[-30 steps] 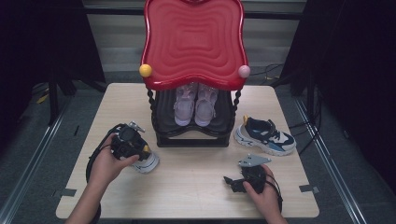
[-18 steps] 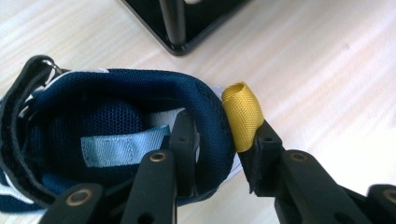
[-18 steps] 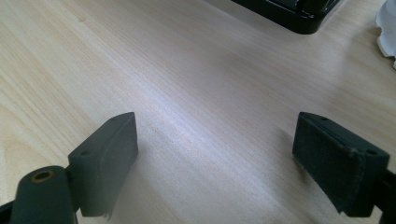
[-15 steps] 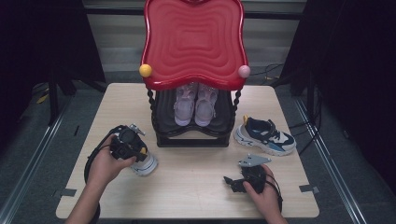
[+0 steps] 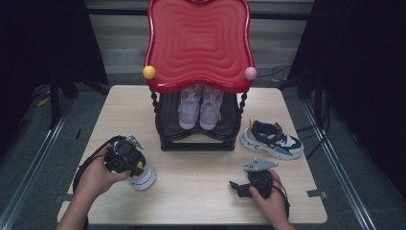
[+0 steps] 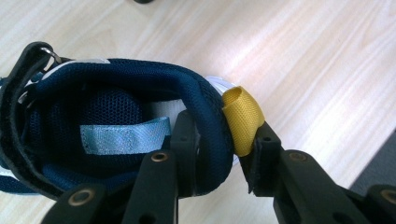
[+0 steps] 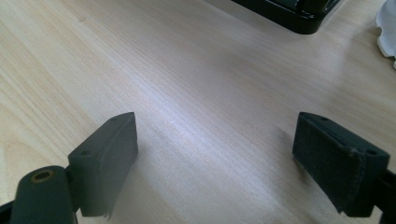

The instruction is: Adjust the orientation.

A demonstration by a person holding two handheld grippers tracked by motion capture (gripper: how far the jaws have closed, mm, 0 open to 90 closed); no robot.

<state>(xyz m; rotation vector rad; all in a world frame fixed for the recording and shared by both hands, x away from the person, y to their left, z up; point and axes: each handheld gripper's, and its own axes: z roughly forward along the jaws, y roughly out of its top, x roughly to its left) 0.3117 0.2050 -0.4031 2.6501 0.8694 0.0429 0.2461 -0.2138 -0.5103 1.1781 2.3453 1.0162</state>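
- High view: the left gripper (image 5: 125,158) sits at the near left of the wooden table (image 5: 201,191), in the person's left hand (image 5: 95,175), directly over a navy and white sneaker (image 5: 141,178) whose white toe sticks out beneath it.
- Left gripper view: the jaws have just been closing and now pinch the padded navy heel collar of that sneaker (image 6: 116,121); one jaw is inside the opening, the other outside against the yellow pull loop (image 6: 243,119).
- The shoe's dark mesh lining and a pale blue fabric tab (image 6: 123,137) show inside the opening, and a black strap with a metal ring runs along its far side.
- High view: the right gripper (image 5: 238,188) lies at the near right of the table in the right hand (image 5: 268,196), well apart from the held sneaker.
- Right gripper view: its jaws stand wide apart over bare wood with nothing between them (image 7: 215,158).
- The matching second sneaker (image 5: 271,140) rests on the table just beside the right foot of the black shoe rack (image 5: 198,139).
- A pair of pale pink shoes (image 5: 200,106) stands side by side on the rack's lower shelf, toes toward the person.
- The rack's red wavy top (image 5: 198,43) tilts toward the camera, with a yellow ball (image 5: 149,72) and a pink ball (image 5: 250,73) at its front corners.
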